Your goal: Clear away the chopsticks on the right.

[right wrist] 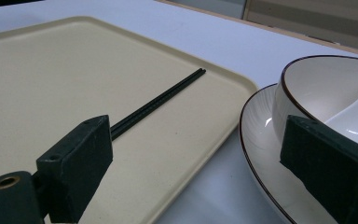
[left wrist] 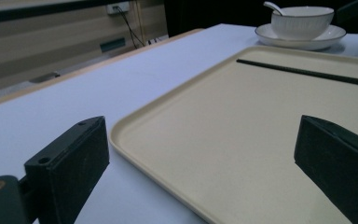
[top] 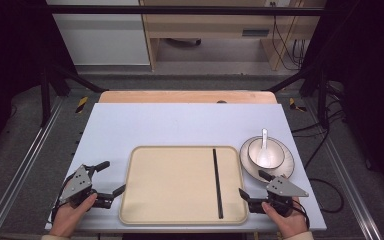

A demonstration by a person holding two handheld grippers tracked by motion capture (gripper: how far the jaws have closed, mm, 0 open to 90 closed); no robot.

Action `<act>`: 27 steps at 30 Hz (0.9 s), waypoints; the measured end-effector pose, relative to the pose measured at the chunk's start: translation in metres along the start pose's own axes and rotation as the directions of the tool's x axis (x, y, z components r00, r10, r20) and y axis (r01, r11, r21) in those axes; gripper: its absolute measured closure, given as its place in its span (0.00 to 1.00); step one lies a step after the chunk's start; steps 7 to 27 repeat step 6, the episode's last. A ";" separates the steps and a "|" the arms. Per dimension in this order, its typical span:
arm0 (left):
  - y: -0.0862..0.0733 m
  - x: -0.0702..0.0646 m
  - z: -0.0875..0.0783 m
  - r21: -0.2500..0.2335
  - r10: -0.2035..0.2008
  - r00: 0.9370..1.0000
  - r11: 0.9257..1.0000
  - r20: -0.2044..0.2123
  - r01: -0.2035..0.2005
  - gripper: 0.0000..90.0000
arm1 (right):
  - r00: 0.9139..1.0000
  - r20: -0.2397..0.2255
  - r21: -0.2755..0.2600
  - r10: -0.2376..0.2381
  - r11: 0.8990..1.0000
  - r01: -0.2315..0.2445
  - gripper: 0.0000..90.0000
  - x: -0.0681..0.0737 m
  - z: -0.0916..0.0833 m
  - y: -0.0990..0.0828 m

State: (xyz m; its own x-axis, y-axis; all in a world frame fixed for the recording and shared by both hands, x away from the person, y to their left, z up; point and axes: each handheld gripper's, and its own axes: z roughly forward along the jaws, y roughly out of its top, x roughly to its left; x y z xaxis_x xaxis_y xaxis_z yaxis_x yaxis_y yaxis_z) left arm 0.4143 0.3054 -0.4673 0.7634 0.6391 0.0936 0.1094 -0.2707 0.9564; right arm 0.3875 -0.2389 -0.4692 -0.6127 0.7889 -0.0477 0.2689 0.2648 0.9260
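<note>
I have the left hand-held gripper [top: 111,178] at the tray's [top: 180,210] near-left corner, jaws spread wide with nothing between them; in the left gripper view the tray's raised rim runs between them. The right hand-held gripper [top: 252,184] sits at the near-right corner, jaws also wide and empty, one over the tray and one over the plate [top: 285,172].

The tray is a beige rectangle with rounded corners, lying flat on the white surface [top: 130,125], its near edge just short of the surface's near edge. A broad strip of bare surface lies on its far side and a narrower one at its left. On the right the plate lies just beside the tray's far-right corner, leaving only a thin gap.

Black chopsticks [top: 217,182] lie together on the tray's right part, running near to far. The plate, white with a dark rim line, carries a white bowl [top: 266,152] with a white spoon [top: 264,137] in it.
</note>
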 end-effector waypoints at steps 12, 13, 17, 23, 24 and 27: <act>-0.002 -0.002 0.001 0.011 -0.011 1.000 1.000 0.001 0.011 0.03 | 1.000 0.004 0.013 -0.010 1.000 0.010 0.10 0.003 0.000 0.003; -0.002 -0.002 0.001 0.011 -0.011 1.000 1.000 0.001 0.011 0.03 | 1.000 0.004 0.013 -0.010 1.000 0.010 0.10 0.003 0.000 0.003; -0.002 -0.002 0.001 0.011 -0.011 1.000 1.000 0.001 0.011 0.03 | 1.000 0.004 0.013 -0.010 1.000 0.010 0.10 0.003 0.000 0.003; -0.002 -0.002 0.001 0.011 -0.011 1.000 1.000 0.001 0.011 0.03 | 1.000 0.004 0.013 -0.010 1.000 0.010 0.10 0.003 0.000 0.003; -0.002 -0.002 0.001 0.011 -0.011 1.000 1.000 0.001 0.011 0.03 | 1.000 0.004 0.013 -0.010 1.000 0.010 0.10 0.003 0.000 0.003; -0.002 -0.002 0.001 0.011 -0.011 1.000 1.000 0.001 0.011 0.03 | 1.000 0.004 0.013 -0.010 1.000 0.010 0.10 0.003 0.000 0.003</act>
